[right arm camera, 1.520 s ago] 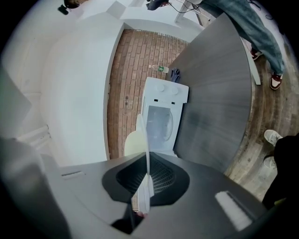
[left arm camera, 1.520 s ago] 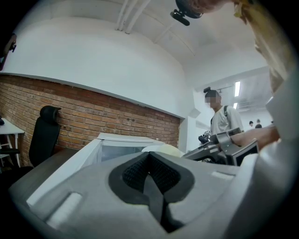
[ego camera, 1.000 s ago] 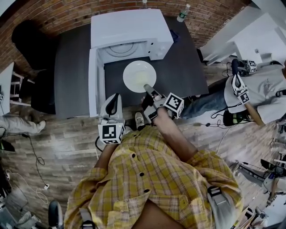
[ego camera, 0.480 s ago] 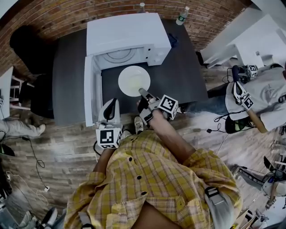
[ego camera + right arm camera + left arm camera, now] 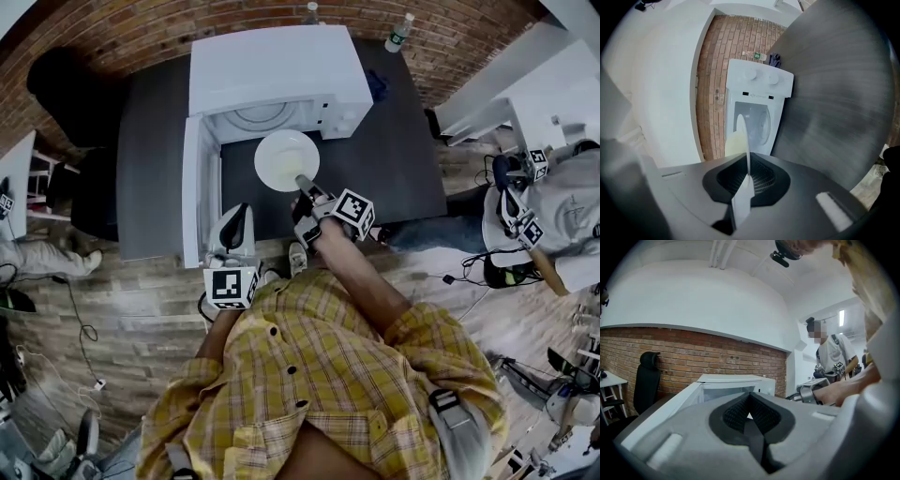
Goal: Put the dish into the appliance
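Observation:
A white plate (image 5: 284, 157) hangs just in front of the white microwave (image 5: 277, 66), level with its open cavity (image 5: 262, 117). My right gripper (image 5: 305, 185) is shut on the plate's near rim. In the right gripper view the plate (image 5: 746, 140) shows edge-on between the jaws, with my right gripper (image 5: 749, 180) pointing at the microwave's cavity (image 5: 757, 124). The microwave door (image 5: 193, 192) is swung open to the left. My left gripper (image 5: 236, 225) hovers by the table's front edge beside that door, shut with nothing in it. In its own view my left gripper (image 5: 751, 414) faces the microwave (image 5: 736, 385).
The microwave stands on a dark table (image 5: 398, 155). A water bottle (image 5: 398, 33) and a small blue thing (image 5: 377, 86) lie behind and right of it. A black chair (image 5: 70, 84) stands at the left. Another person (image 5: 562, 211) with grippers sits at the right.
The right gripper has carried the plate a little closer to the microwave's opening. The left gripper has stayed near the open door.

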Motion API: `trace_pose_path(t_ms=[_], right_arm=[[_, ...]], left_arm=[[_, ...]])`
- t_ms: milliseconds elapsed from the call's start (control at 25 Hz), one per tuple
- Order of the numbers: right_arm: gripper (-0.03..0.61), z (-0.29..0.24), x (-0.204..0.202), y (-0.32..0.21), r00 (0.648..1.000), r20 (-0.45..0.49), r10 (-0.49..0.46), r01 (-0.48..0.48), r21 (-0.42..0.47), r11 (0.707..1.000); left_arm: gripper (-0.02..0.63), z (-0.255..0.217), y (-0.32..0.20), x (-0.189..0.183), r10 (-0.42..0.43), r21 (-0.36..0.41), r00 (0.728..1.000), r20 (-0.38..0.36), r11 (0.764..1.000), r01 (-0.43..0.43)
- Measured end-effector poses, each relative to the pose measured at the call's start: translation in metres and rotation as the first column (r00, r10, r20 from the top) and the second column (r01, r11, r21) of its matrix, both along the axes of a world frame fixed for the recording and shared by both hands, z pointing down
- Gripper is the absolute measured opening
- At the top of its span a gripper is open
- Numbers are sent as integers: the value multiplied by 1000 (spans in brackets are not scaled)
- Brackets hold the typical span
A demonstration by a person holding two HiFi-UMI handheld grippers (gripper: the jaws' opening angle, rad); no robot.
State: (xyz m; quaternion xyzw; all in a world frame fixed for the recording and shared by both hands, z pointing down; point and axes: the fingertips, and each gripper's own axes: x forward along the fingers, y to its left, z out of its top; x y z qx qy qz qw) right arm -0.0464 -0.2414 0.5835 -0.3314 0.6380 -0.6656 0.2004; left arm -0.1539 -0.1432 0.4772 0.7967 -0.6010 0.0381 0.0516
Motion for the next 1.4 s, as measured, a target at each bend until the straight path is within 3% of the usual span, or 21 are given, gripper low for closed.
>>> trace_pose_path(t_ms=[1400], right_arm=[[14, 66, -36, -82, 999, 19, 38, -36, -82, 996]], left_arm=[[0, 9, -32, -13, -62, -16, 998, -6, 998, 62]])
